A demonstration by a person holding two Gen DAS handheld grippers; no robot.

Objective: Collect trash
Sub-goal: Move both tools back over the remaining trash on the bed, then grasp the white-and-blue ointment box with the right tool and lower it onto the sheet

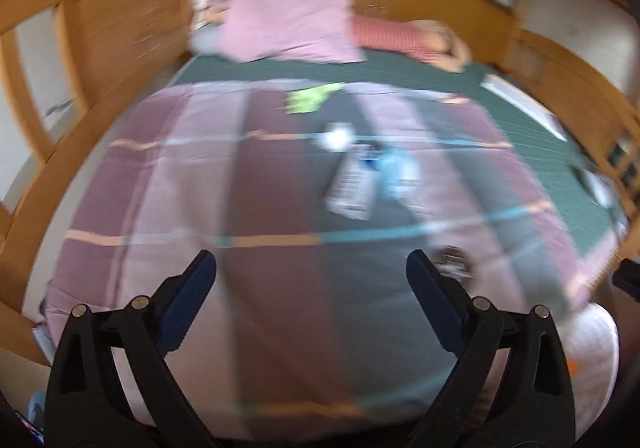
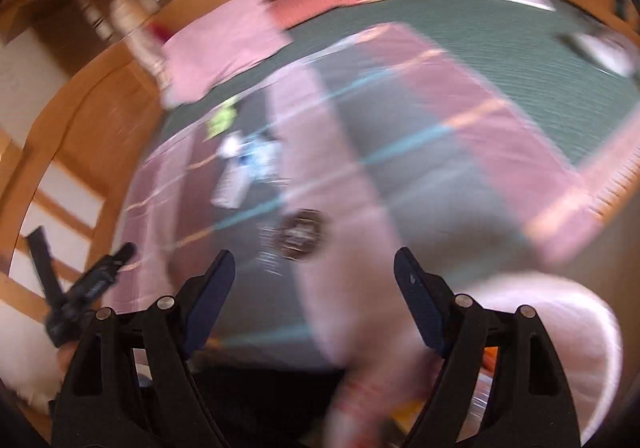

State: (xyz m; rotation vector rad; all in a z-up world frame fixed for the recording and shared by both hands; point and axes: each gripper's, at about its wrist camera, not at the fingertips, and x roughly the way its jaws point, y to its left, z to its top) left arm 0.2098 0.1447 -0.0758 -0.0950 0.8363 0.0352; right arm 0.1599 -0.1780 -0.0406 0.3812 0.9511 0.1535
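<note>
Both views are motion-blurred. On a plaid blanket lie a green wrapper, a crumpled white paper, a grey-white packet and a pale blue plastic wrapper. A dark round piece lies nearer, just beyond my right gripper and beside the right finger of my left gripper. Both grippers hang above the blanket, open and with nothing between their fingers.
A green sheet covers the bed beyond the blanket, with a pink pillow and a red-striped cushion at its head. Wooden panelling surrounds the bed. A pale rounded thing, too blurred to name, sits low right.
</note>
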